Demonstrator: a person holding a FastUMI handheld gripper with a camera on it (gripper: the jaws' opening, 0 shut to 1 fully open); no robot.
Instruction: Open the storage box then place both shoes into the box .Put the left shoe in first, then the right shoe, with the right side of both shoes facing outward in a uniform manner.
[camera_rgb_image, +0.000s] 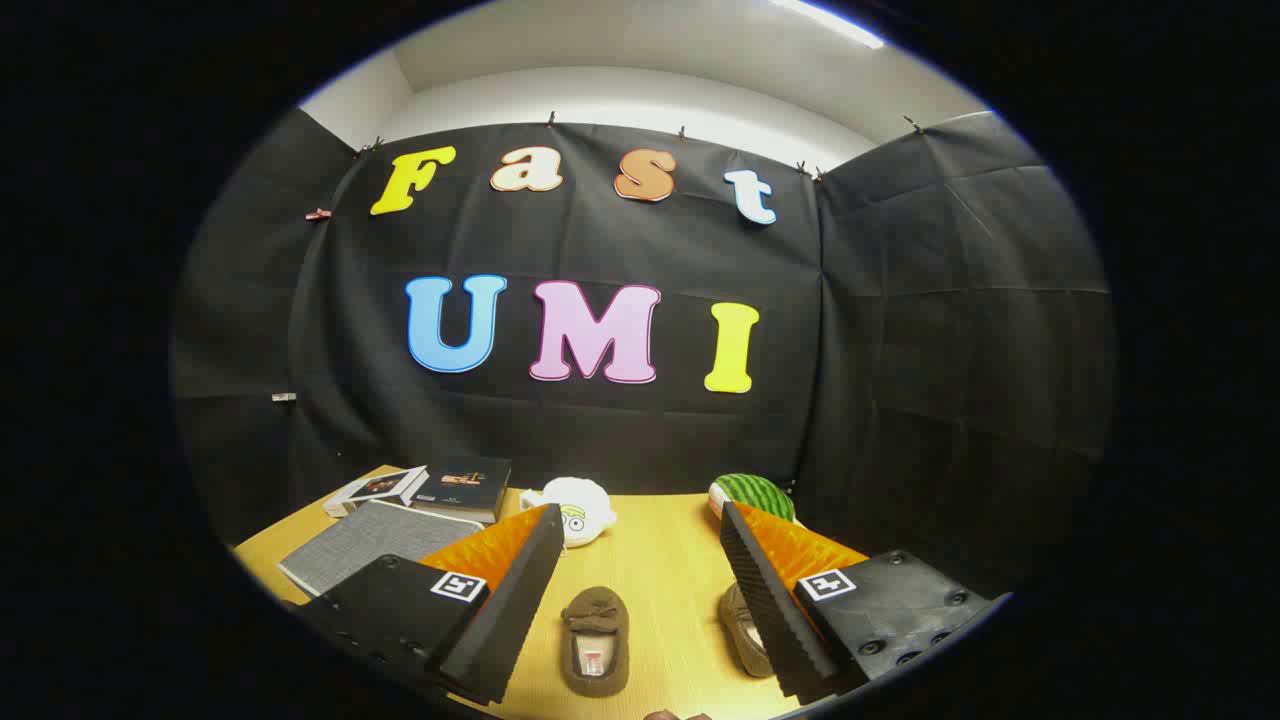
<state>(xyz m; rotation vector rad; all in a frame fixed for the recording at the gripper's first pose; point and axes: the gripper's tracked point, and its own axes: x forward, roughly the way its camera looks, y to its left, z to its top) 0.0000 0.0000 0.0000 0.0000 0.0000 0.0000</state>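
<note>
Gripper (640, 590), ribbed jaws, square markers, screwed housings

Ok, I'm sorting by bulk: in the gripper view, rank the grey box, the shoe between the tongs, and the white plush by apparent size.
1. Grey box, largest.
2. Shoe and white plush: look alike; the shoe is nearer, so unsure.
The tongs are open.

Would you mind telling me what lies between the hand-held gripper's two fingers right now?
In the gripper view, one brown shoe lies on the table between the open hand-held gripper's fingers, untouched.
</note>
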